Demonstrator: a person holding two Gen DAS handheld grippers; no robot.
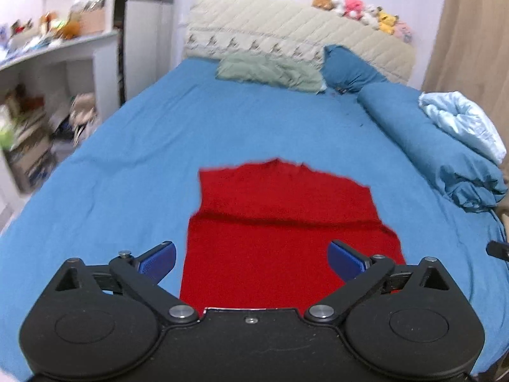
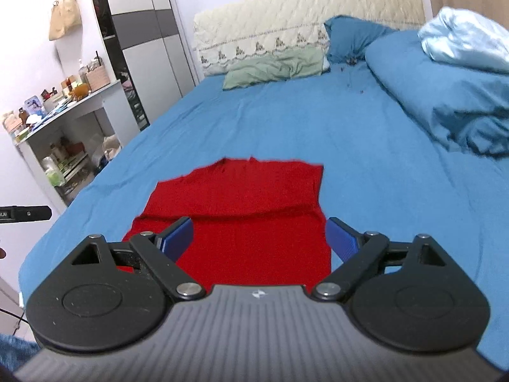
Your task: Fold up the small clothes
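Lying flat on bed (image 1: 133,146): red garment (image 1: 286,222), pillows behind; both hand-held grippers (image 1: 251,259) (image 2: 259,238) open, empty.

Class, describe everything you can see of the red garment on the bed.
The red garment is one plain, bright red piece, seemingly soft fabric. It lies flat on the blue bedsheet, folded: a crosswise edge shows one layer lying over another. Its far edge is uneven. Nothing but the sheet touches it; both grippers are open above it.

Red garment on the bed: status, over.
Left gripper and right gripper both open, empty. Red garment flat on the blue sheet, one fold across it. Nothing in the way.
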